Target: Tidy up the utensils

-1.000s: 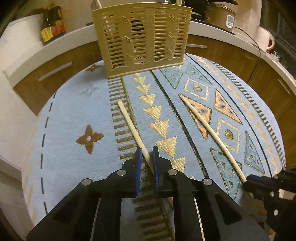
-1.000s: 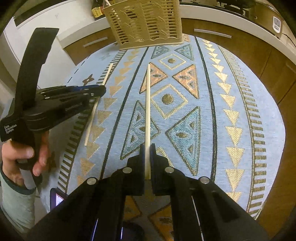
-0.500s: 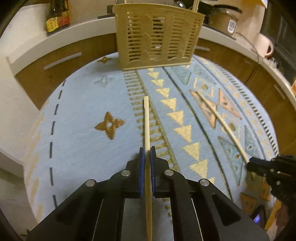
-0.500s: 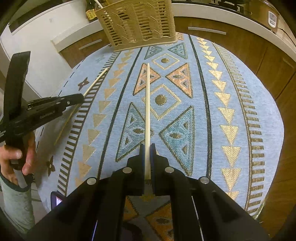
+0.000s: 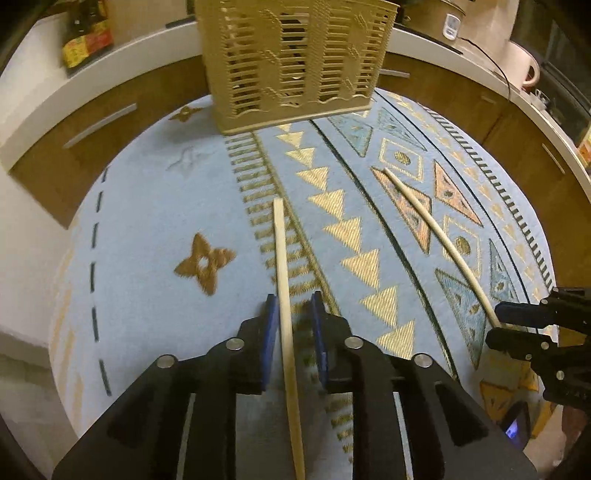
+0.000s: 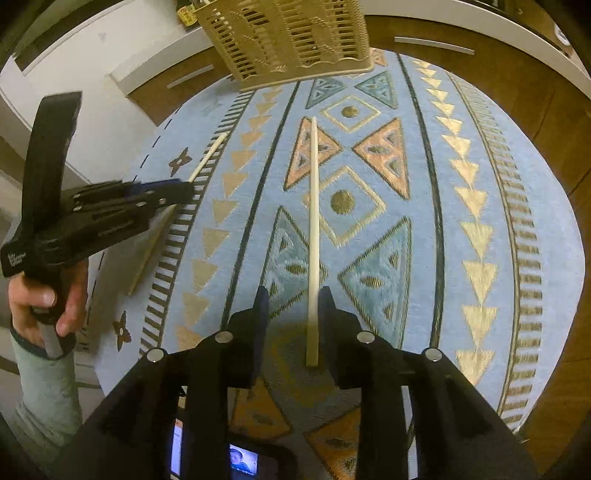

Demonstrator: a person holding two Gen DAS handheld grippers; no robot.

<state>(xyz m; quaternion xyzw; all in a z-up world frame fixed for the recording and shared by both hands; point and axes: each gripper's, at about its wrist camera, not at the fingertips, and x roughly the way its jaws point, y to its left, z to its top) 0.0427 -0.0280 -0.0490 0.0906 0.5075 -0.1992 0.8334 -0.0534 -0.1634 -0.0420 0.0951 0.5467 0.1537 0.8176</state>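
Note:
Two pale wooden chopsticks are on a blue patterned tablecloth [image 5: 147, 229]. The left chopstick [image 5: 279, 243] runs between the jaws of my left gripper [image 5: 293, 301]. Those jaws are opening and stand apart, with the stick close to the left pad. The right chopstick [image 6: 314, 206] lies between the jaws of my right gripper [image 6: 294, 293], which are also opening, and the stick sits near the right pad. A tan slotted utensil basket [image 5: 295, 62] stands upright at the table's far edge. Each wrist view shows the other gripper [image 5: 496, 321] [image 6: 186, 192] off to the side.
A sauce bottle [image 5: 85, 37] stands on the white counter behind, with a rice cooker [image 5: 448, 22] and a white kettle [image 5: 524, 62]. Wooden cabinets ring the round table. A lit phone [image 6: 242, 463] lies at the near edge. A person's hand [image 6: 44, 295] grips the left tool.
Both grippers were shut on their chopsticks and have now opened, leaving gaps beside the sticks. The left wrist view has swung, so the left stick now points toward the basket.

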